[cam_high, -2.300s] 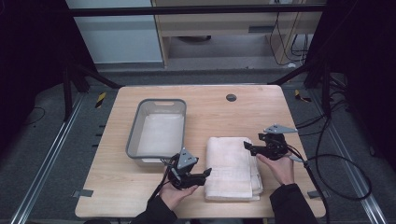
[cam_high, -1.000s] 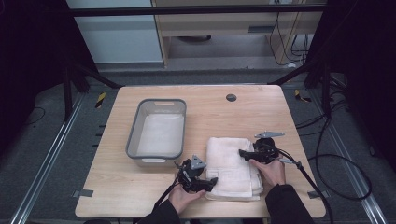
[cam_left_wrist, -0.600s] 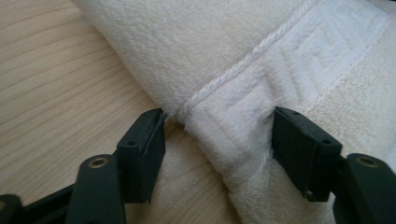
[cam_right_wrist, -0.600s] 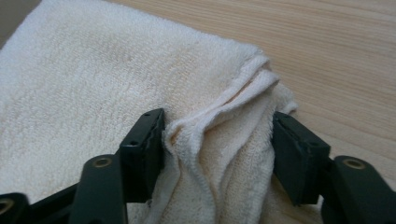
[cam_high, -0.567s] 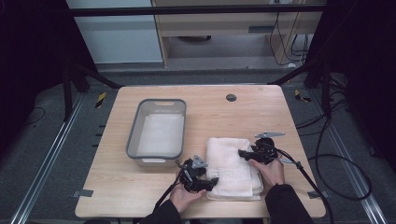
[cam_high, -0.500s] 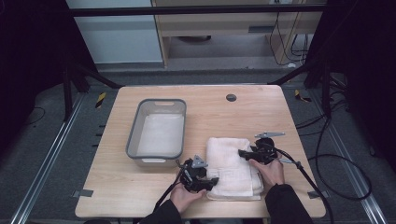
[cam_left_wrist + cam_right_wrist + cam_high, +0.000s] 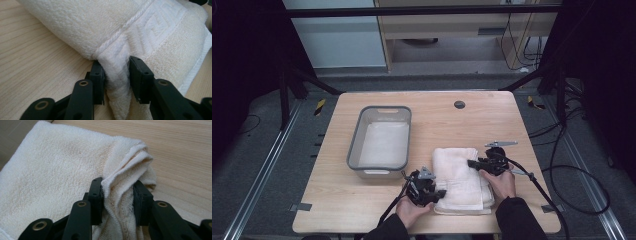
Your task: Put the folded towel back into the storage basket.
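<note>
The folded cream towel (image 7: 462, 180) is lying flat on the near right part of the wooden table (image 7: 492, 125), just to the right of the grey bin (image 7: 382, 140) and apart from it. You are gripping it at two places. Your left gripper (image 7: 439, 194) is sitting at the towel's near left corner, and its jaws have just been closing; in the left gripper view (image 7: 116, 75) a bunched fold of terry beside the woven border band is being squeezed between the two black pads. Your right gripper (image 7: 472, 163) is meeting the towel's right edge farther back, and its jaws have just been closing too; in the right gripper view (image 7: 117, 192) several stacked layers of the edge are being pinched upright between the pads. Both of your hands are resting low over the table, with a black cable (image 7: 562, 200) trailing off to the right. A white cloth (image 7: 384, 142) is lying in the bottom of the bin. A small dark disc (image 7: 459, 104) is sitting in the tabletop toward the far edge.
</note>
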The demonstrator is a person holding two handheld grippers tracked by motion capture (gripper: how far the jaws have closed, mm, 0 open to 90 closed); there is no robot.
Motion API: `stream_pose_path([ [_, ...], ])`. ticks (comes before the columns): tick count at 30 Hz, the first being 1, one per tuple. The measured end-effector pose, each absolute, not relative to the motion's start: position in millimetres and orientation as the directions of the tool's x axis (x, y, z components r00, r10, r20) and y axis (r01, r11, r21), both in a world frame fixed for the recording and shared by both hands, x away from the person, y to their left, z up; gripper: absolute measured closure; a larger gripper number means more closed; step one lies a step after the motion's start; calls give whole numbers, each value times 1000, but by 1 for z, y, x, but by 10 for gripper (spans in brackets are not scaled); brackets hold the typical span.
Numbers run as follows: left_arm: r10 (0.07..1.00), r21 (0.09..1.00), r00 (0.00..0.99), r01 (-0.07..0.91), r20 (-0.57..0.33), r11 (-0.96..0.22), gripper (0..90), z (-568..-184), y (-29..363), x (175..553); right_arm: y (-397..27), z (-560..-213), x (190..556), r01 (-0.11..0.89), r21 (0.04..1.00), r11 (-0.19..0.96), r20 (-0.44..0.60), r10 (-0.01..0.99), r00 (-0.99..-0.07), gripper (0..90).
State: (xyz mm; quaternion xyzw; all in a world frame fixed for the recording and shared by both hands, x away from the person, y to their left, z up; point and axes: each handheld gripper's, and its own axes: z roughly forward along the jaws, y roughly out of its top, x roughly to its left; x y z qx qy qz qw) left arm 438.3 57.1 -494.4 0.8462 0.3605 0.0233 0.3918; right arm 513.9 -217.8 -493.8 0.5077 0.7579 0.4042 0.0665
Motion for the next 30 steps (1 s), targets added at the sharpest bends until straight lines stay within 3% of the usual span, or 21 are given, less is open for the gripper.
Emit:
stream_pose_path([
  [8, 625, 696, 735, 594, -265, -404, 734, -494, 60, 437, -220, -489, 513, 712, 688, 140, 328, 815, -477, 707],
  [20, 613, 750, 759, 534, -221, -391, 740, -474, 63, 428, -220, -461, 500, 641, 758, 120, 296, 812, -502, 707],
  [30, 597, 791, 767, 508, -235, -341, 741, -450, 71, 423, -221, -434, 490, 580, 810, 90, 285, 803, -524, 708],
])
